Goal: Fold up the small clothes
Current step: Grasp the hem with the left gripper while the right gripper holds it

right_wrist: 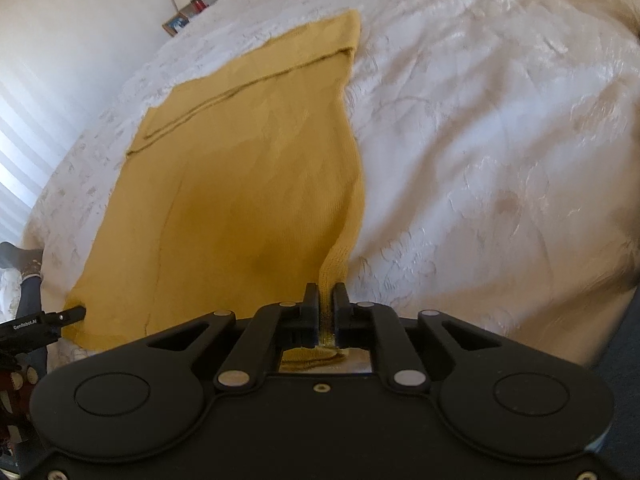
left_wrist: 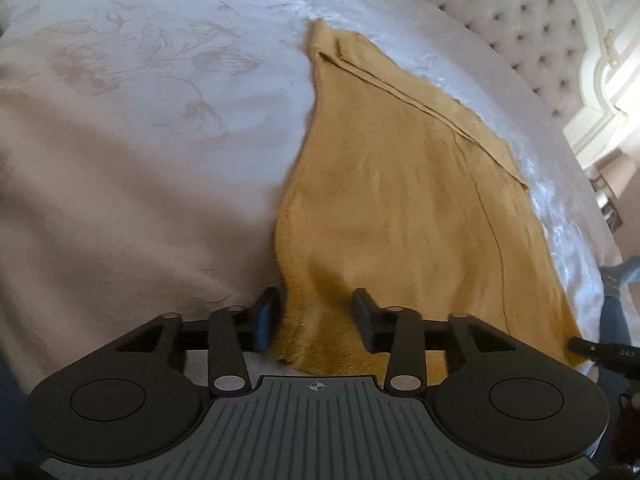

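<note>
Right gripper [right_wrist: 327, 300] is pinching the mustard garment's [right_wrist: 248, 184] near right corner; left gripper [left_wrist: 316, 312] – jaws parted (not gripping) – is straddling the near left edge on the white bedspread [left_wrist: 160, 100].

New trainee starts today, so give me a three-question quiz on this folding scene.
1. True or false: the right gripper is clamped on the yellow garment.
2. The left gripper is: A) open, with fabric between its fingers; B) shut on the bedspread; C) holding a pillow.
3. Fill in: the garment lies on a white ____.

Key: 1 true; 2 A; 3 bedspread.
</note>
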